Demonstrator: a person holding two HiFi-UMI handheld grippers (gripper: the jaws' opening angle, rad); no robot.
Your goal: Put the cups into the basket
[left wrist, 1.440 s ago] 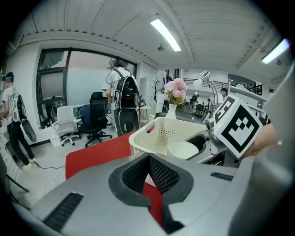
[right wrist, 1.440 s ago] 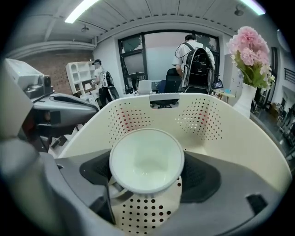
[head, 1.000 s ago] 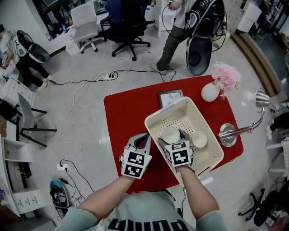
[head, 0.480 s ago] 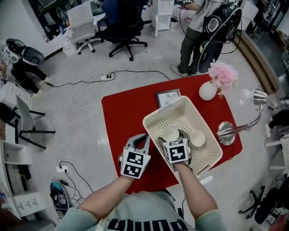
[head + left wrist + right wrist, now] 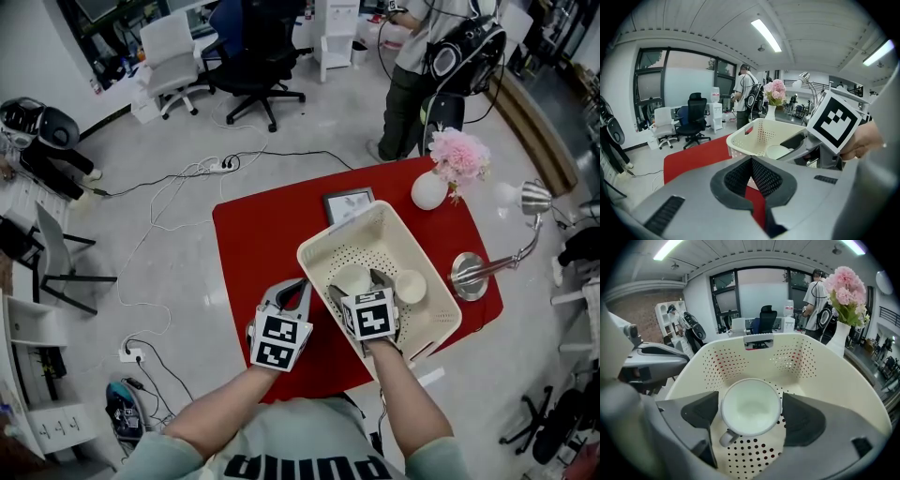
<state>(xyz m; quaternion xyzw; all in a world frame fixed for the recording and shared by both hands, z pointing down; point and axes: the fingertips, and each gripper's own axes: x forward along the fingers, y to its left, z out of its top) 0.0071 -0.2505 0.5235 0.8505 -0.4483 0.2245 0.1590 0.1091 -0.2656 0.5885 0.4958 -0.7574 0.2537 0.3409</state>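
Cream perforated plastic basket [image 5: 375,225] sits on the red-topped table [image 5: 262,234], angled, taking up the table's centre-right. Two cups are inside it, both upright on the holed floor.

Right gripper [image 5: 356,286] reaches into the basket from the near side w/ jaws spread wide. The white handled ceramic cup [image 5: 751,407] stands btwn them, mouth up, handle pointing back toward the gripper body and a bit to the left-hand pad. Pads [image 5: 701,412] sit close on both sides of the rim. A thin strip of basket floor shows btwn the rim and the right-hand pad, so it's flanking, not pinching.

Second white cup [image 5: 411,287] stands just beside the first, on the lamp side, near the basket's wall and outside the jaws.

Left gripper [image 5: 298,292] is over bare red tabletop by the basket's near-left wall. Its jaws are pressed together w/ nothing btwn them, and the ribbed pads meet in a V in the left gripper view.

Also on the table:
- small dark-framed picture [image 5: 349,204], just beyond the basket's far corner
- round white vase w/ pink flowers [image 5: 431,190], at the far-right corner
- silver desk lamp [image 5: 473,278], base right of the basket

Person w/ a backpack [image 5: 417,75] stands on the floor beyond the table. Black office chair [image 5: 258,56] is further left.
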